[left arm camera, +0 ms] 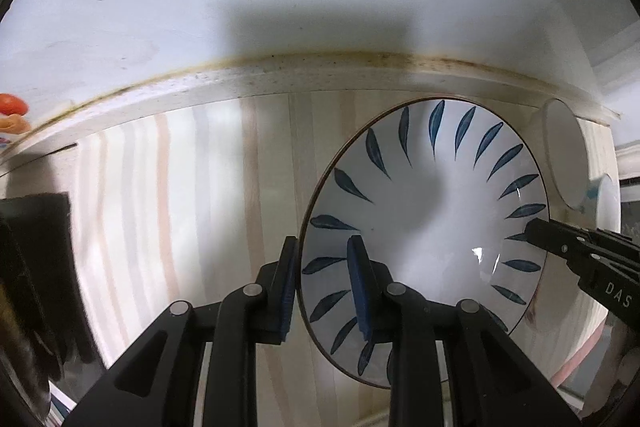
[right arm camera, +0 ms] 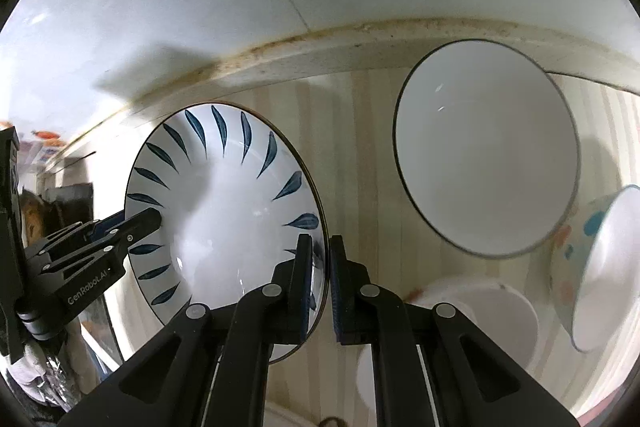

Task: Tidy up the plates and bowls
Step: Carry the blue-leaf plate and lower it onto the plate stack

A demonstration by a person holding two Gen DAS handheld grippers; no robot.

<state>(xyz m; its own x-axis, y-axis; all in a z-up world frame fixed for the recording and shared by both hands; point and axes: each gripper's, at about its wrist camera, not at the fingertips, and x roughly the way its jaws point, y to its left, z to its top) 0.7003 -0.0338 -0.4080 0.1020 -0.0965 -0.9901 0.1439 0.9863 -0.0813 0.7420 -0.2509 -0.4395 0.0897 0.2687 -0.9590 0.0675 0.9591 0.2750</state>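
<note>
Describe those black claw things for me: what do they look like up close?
Both are matte black plastic with silver round pins at the joints. Each finger ends in a ridged dark-blue pad. The left gripper reads "GenRobot.AI" in white; the right gripper shows "DAS". No cables or sleeves show.

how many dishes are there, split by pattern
White plate with blue leaf pattern: 1
Plain white bowl with dark rim: 1
White bowl with coloured spots outside: 1
Plain white dish, low and partly hidden: 1
Total: 4
</note>
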